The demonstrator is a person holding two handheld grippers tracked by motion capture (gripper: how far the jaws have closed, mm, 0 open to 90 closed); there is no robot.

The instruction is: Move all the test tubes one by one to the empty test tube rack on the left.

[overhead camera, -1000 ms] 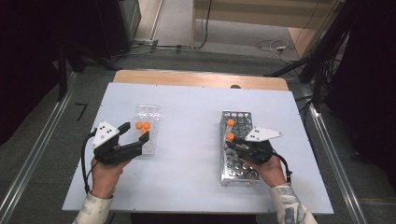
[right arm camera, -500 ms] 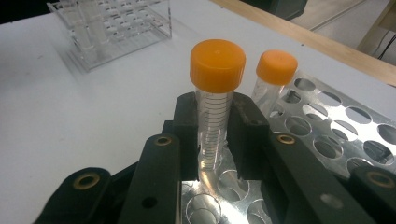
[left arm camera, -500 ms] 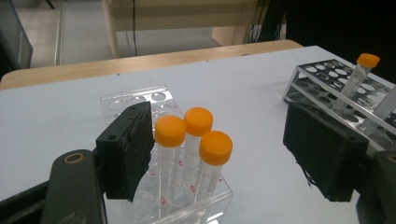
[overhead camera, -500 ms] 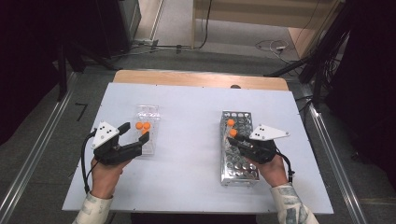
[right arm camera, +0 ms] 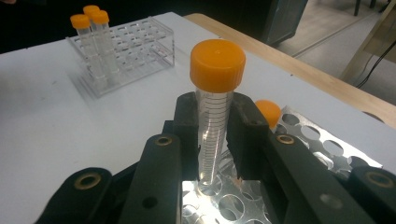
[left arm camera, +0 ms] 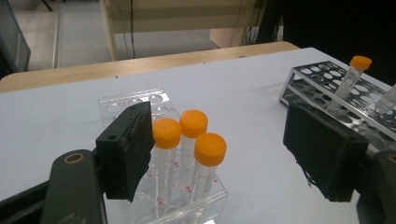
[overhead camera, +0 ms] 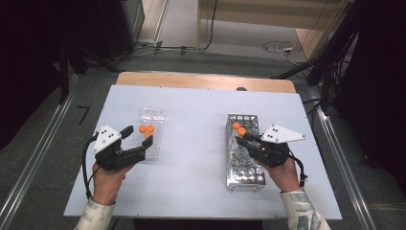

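Gripping a clear tube with an orange cap just below that cap, the right tool has its two black jaws pressed on either side of the tube's marked wall. The tube stands upright, its lower end in a hole of the metal rack on the right half of the desk. One more capped tube stands in that rack just behind the held one; in the high view the two orange caps sit side by side near the rack's far end.

The left tool is open, its jaws spread wide with nothing pressed between them. It rests at the near end of the clear plastic rack on the left half of the desk. Three tubes with orange caps stand close together in that plastic rack, and in the left gripper view they lie between the jaws, nearer the left one, with no pad touching them that I can tell. The two racks are well apart.
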